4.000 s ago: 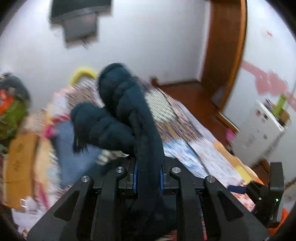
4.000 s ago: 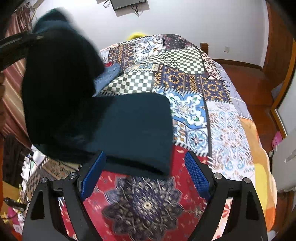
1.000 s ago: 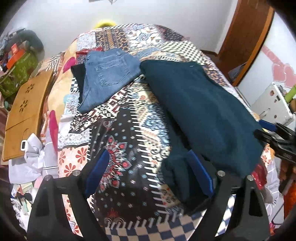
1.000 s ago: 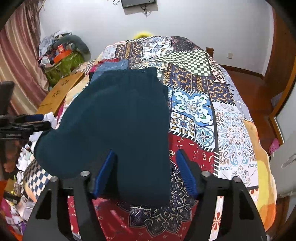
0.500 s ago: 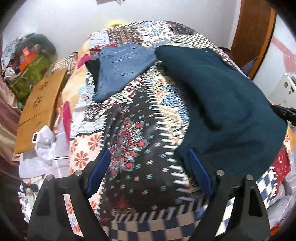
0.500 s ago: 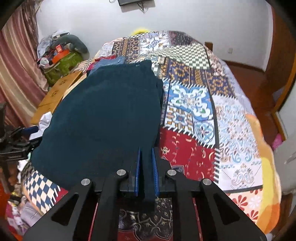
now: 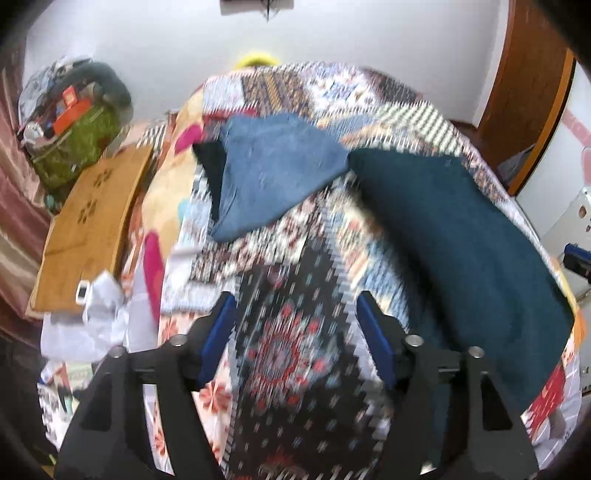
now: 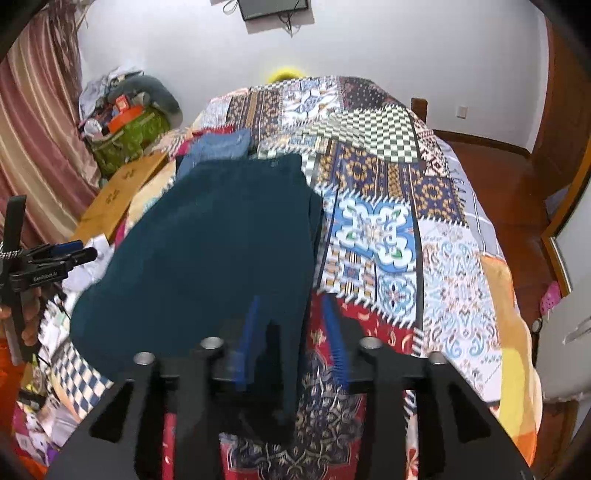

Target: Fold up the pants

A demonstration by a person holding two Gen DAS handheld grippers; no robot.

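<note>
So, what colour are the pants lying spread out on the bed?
Dark teal pants, plain with no pattern; the right wrist view shows them best.

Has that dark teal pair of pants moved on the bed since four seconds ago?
Yes. The dark teal pants were bunched up in the air; now they lie spread on the patchwork quilt, beside the folded jeans.

White walls point(image 8: 388, 48) enclose a bed point(image 8: 388, 229) under a patchwork quilt. A screen point(image 8: 275, 9) hangs high on the far wall, striped pink curtains point(image 8: 40, 147) on the left, wooden floor point(image 8: 506, 184) to the right.
</note>
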